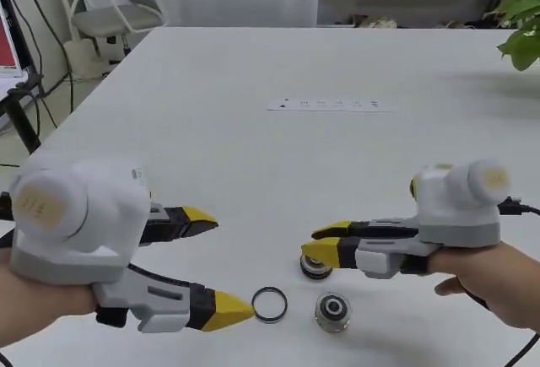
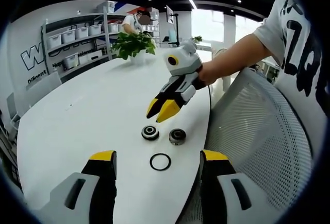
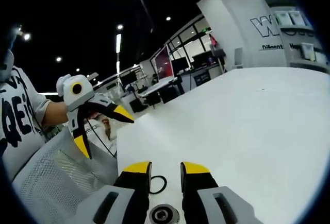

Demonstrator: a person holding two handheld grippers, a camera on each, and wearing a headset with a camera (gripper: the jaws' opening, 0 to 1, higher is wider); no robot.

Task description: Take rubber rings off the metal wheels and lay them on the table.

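Note:
A loose black rubber ring (image 1: pixel 269 304) (image 2: pixel 160 161) (image 3: pixel 157 184) lies flat on the white table (image 1: pixel 270 148) near its front edge. Two small metal wheels rest to its right: one (image 1: pixel 332 311) (image 2: pixel 177 136) in the open, the other (image 1: pixel 316 267) (image 2: pixel 150 132) (image 3: pixel 164 214) just under my right gripper's tips. My right gripper (image 1: pixel 319 243) (image 2: pixel 158 114) (image 3: pixel 165 170) hovers over that wheel, jaws a narrow gap apart and holding nothing. Left of the ring, my left gripper (image 1: pixel 218 264) (image 2: pixel 157 157) (image 3: pixel 103 128) is wide open and empty.
A paper strip with small marks (image 1: pixel 329 105) lies mid-table. Chairs (image 1: pixel 118 4) stand beyond the far edge, and a green plant (image 1: pixel 523 29) is at the far right. A mesh chair (image 2: pixel 258 131) sits behind the front edge.

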